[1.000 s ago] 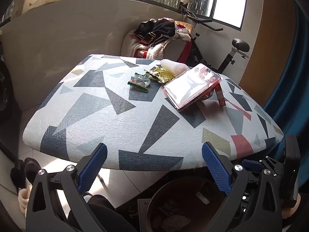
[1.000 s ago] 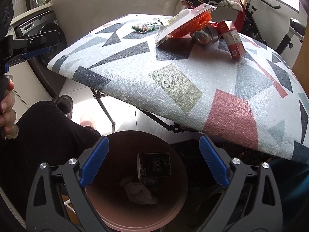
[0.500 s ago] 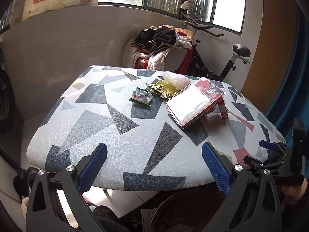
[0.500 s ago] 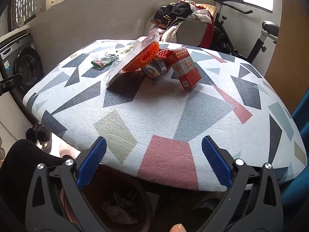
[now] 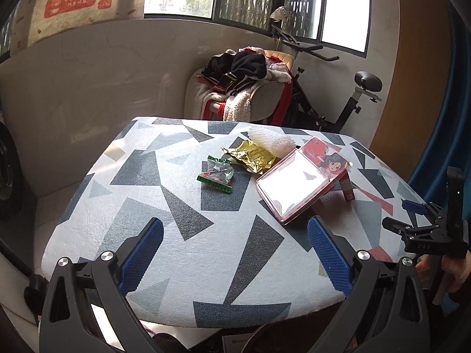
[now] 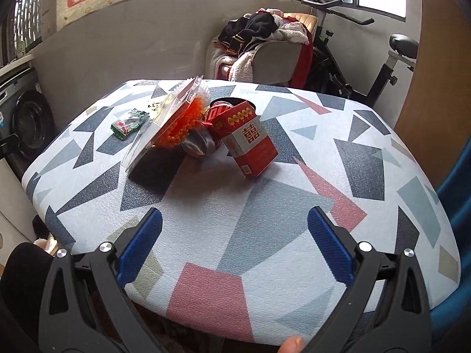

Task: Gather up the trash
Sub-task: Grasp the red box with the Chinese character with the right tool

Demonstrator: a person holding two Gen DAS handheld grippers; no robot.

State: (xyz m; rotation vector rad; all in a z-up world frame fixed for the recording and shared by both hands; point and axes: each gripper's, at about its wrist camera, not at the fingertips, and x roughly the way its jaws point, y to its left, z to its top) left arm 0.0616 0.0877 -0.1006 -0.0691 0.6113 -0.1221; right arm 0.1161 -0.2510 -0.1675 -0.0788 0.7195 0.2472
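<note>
Still lying on the bench (image 5: 147,235), all in one cluster toward the far side: a green wrapper (image 5: 216,175), a gold wrapper (image 5: 253,156) touching it, a white foam net (image 5: 270,141) just behind, a blister pack (image 5: 297,186) propped at a tilt, and a red box (image 6: 250,139) leaning against a can (image 6: 200,144) that lies on its side under the pack. None of it lifted yet.

Right tongs (image 6: 234,244) wide apart and empty, hovering over the near edge of the bench and aimed at the red box and can. A second ago pointed straight down into the brown bin, equally wide and empty, with a dark carton and crumpled paper already inside; since then swung up and forward, so the bin gone from that view altogether. Likely meaning: one drop finished, and a fresh reach beginning.

Left tongs (image 5: 234,253) likewise wide and empty, risen over the same second from below the bench edge to a level looking across the top, with the blister pack and green wrapper ahead but well apart from the tips (no contact with anything).

Judging by the pile, most of the job remaining: about six pieces to carry over. Red box nearest the right tongs, so probably next; blister pack resting on the can, so apt to slide once either is pulled.

Beyond the bench: a chair heaped with clothes, an exercise bike, a barred window.
</note>
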